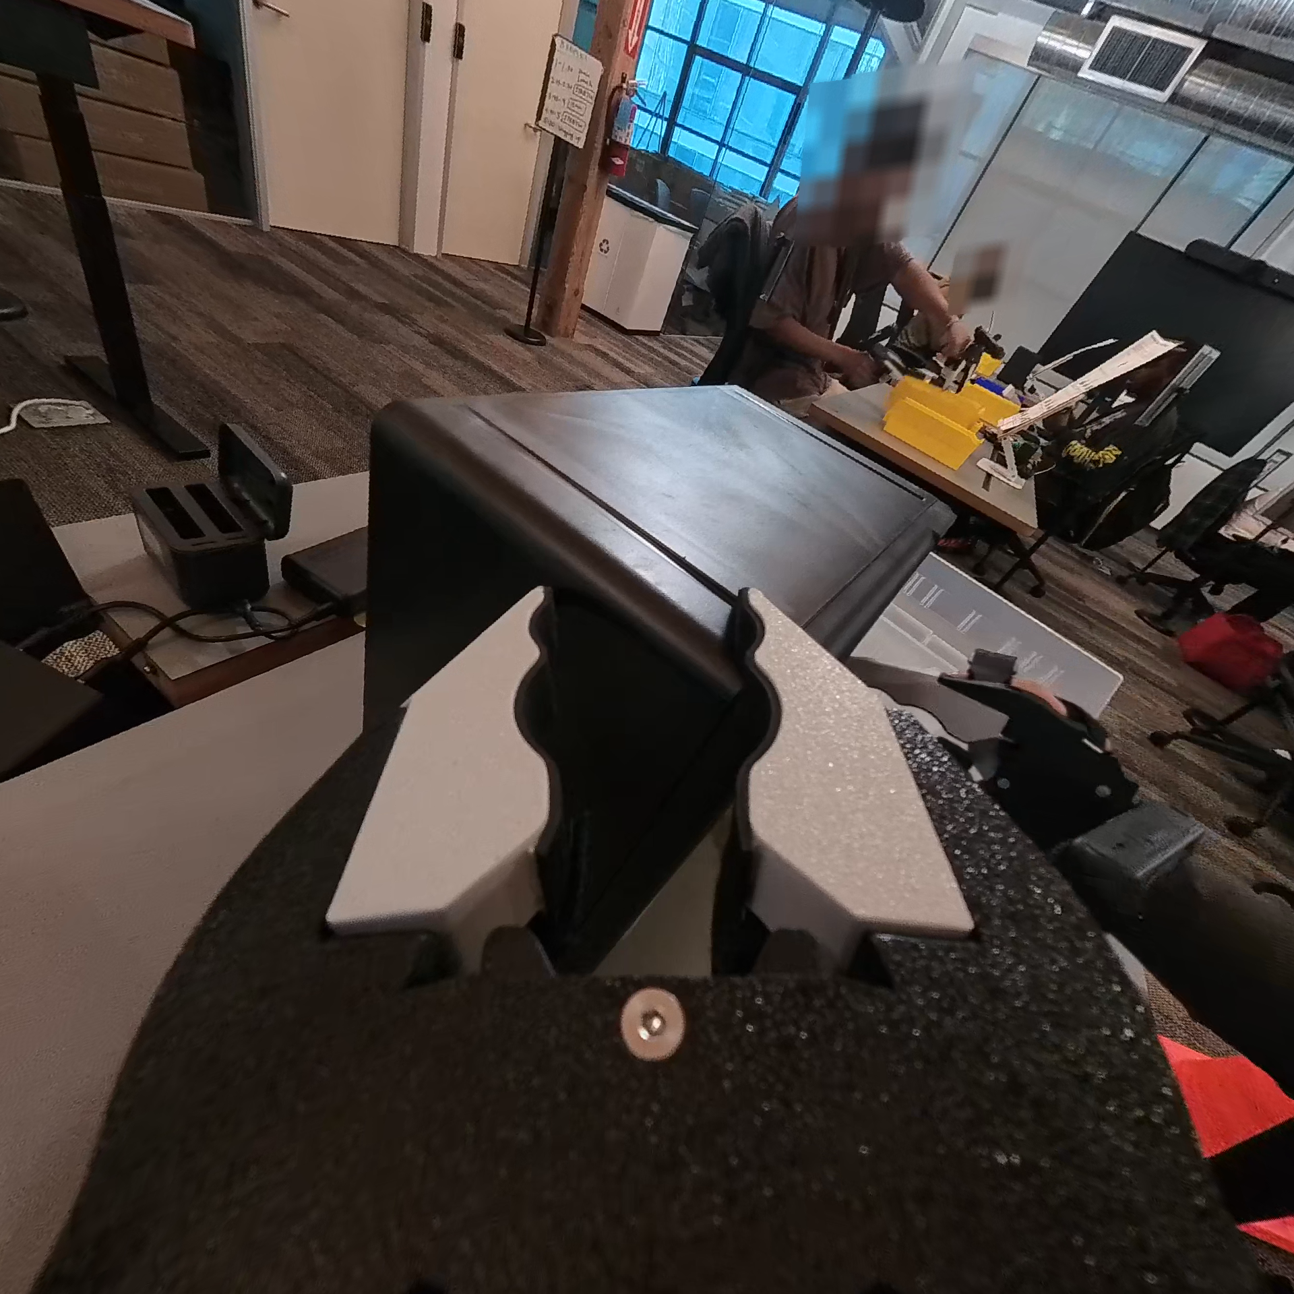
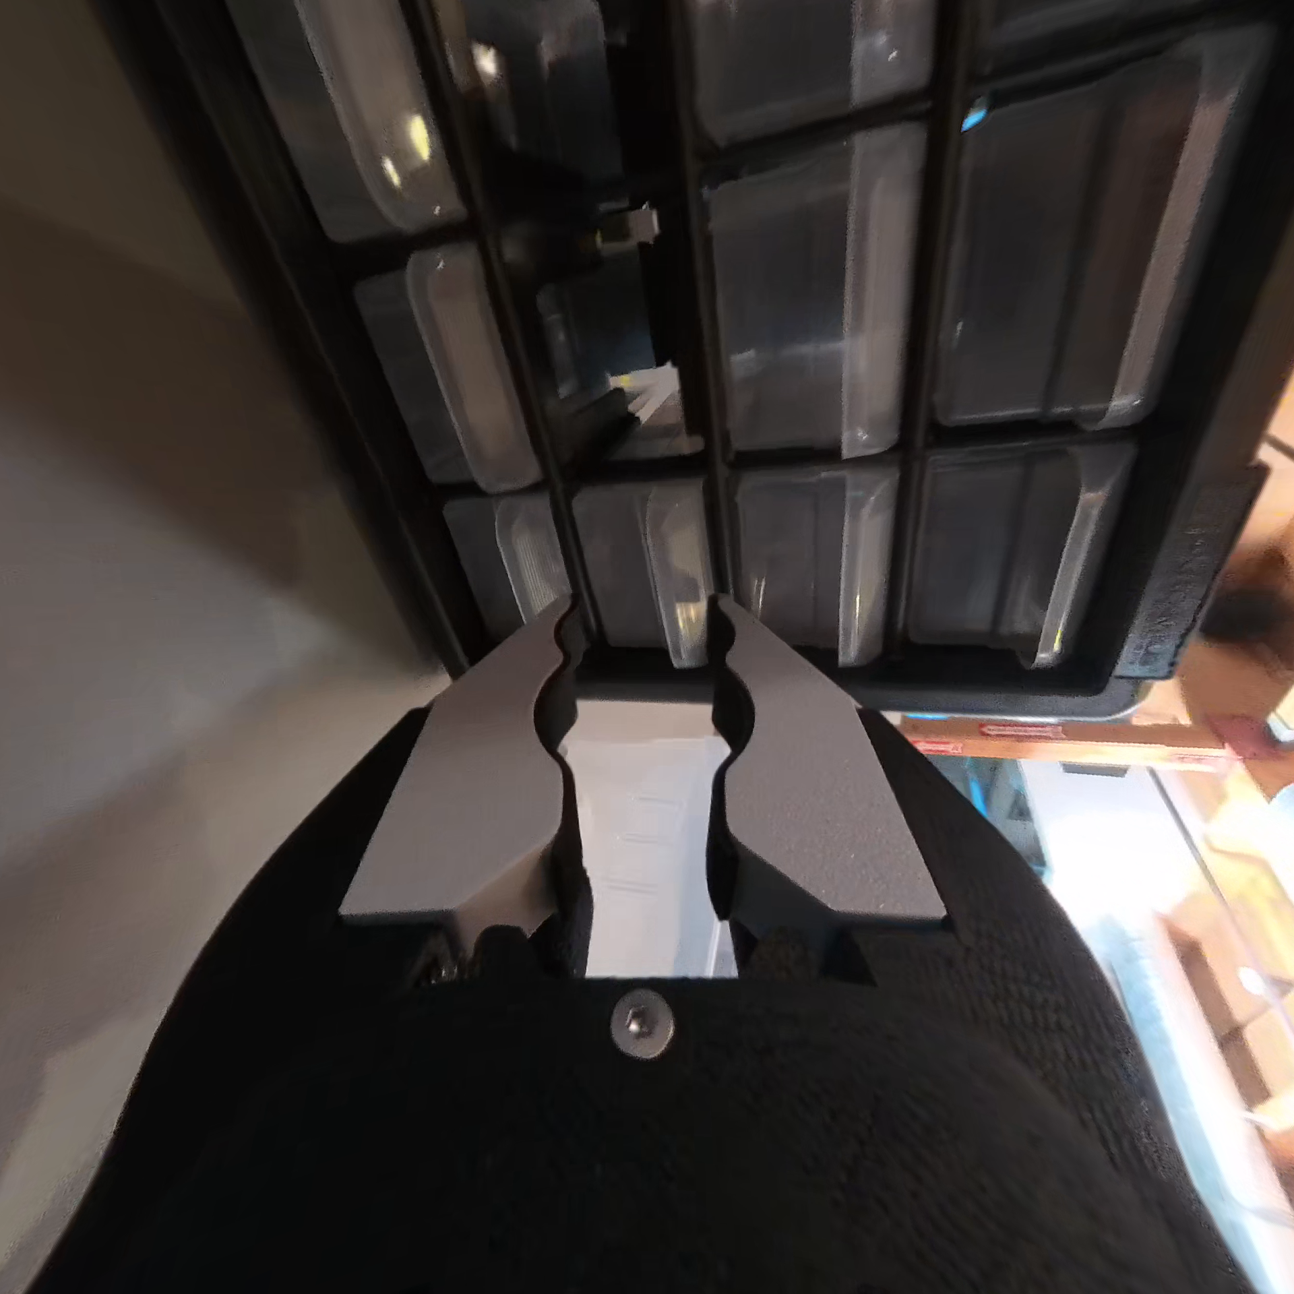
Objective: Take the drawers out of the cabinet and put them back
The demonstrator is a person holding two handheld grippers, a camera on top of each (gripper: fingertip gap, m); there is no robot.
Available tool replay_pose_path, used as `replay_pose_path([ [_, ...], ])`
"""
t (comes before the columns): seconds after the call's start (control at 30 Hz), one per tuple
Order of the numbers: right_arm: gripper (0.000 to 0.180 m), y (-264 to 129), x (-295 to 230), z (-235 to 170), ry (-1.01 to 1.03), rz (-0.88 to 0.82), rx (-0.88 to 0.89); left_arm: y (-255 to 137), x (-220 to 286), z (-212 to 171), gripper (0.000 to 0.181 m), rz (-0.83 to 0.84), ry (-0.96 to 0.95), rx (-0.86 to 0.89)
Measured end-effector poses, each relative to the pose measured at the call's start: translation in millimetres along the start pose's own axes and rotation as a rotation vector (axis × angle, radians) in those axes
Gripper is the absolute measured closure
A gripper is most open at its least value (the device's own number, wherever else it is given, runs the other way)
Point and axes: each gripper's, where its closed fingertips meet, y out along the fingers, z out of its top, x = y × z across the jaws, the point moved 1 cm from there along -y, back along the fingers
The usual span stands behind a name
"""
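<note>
Cabinet (image 1: 665, 490), black, standing on a white table (image 1: 140, 840), serves as the landmark. Left gripper (image 1: 641, 609) straddles the cabinet's near top corner edge, jaws narrowly parted with the rounded edge between the grey fingers (image 1: 455, 735); whether they press on it cannot be told. Right gripper (image 2: 641, 613) faces the cabinet front (image 2: 1155, 595), jaws narrowly apart and holding nothing, tips just before the bottom row of clear drawers (image 2: 812, 553). One slot (image 2: 616, 364) in the second column stands without its drawer front. Behind the cabinet, a person (image 1: 826, 308) works at yellow bins (image 1: 931, 420).
</note>
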Motion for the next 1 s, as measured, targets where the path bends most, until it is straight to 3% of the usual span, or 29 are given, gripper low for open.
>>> replay_pose_path([
  [0.23, 0.154, 7, 6, -1, -0.079, -0.053, -0.002, 0, 0, 0, 0.132, 0.006, 0.003, -0.004],
  [0.33, 0.166, 7, 12, -5, -0.094, -0.094, -0.015, 0, 0, 0, 0.132, 0.004, 0.001, -0.003],
  [0.53, 0.167, 1, 11, -4, -0.136, -0.121, -0.024, 0, 0, 0, 0.131, 0.004, 0.001, -0.003],
  [1.0, 0.167, -85, -5, -6, -0.150, -0.093, 0.016, 0, 0, 0, 0.131, -0.001, -0.002, 0.000],
])
